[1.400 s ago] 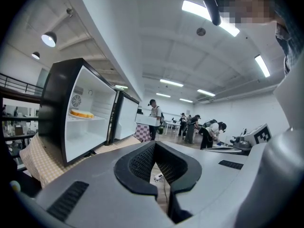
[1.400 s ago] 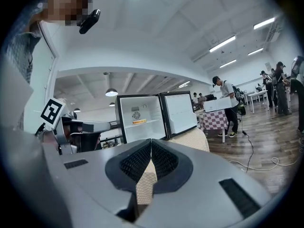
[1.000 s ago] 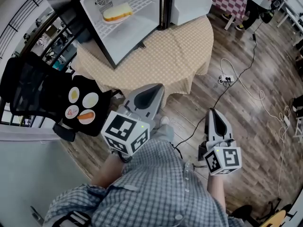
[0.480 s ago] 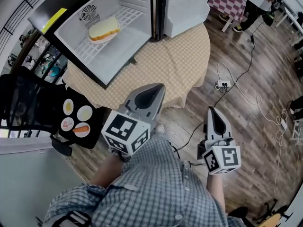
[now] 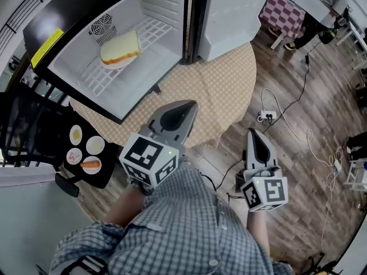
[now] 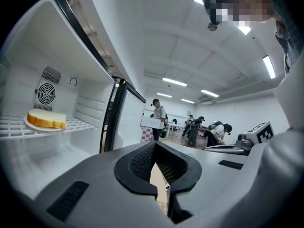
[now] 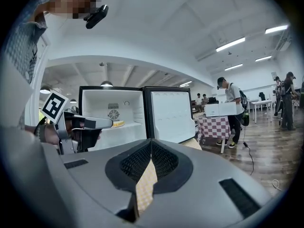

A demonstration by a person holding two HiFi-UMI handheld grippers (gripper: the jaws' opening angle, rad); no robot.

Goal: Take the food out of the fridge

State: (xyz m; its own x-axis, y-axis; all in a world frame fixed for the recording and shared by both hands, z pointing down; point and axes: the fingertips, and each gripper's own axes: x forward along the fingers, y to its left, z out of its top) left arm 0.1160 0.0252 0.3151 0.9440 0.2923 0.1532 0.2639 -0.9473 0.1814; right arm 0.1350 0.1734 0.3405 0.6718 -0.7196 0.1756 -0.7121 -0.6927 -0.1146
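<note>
The small white fridge (image 5: 74, 99) stands open on a round table. On its wire shelf lies a slice of sandwich bread with a yellow filling (image 5: 120, 48) on a small plate. The same sandwich (image 6: 46, 119) lies left in the left gripper view and small and far (image 7: 118, 123) in the right gripper view. My left gripper (image 5: 192, 103) is held low in front of the table edge, shut and empty, well short of the fridge. My right gripper (image 5: 253, 132) hangs over the floor to the right, also shut and empty.
The fridge door (image 5: 229, 10) stands swung open to the right. A beige checked cloth covers the table (image 5: 221, 90). A black chair at the left carries a tray (image 5: 109, 171) with small plates of food. Cables and a power strip (image 5: 268, 115) lie on the wooden floor. People stand in the background.
The view has shifted so the fridge and table sit lower and nearer in the frame. Both grippers keep the same low pose, shut and empty.
</note>
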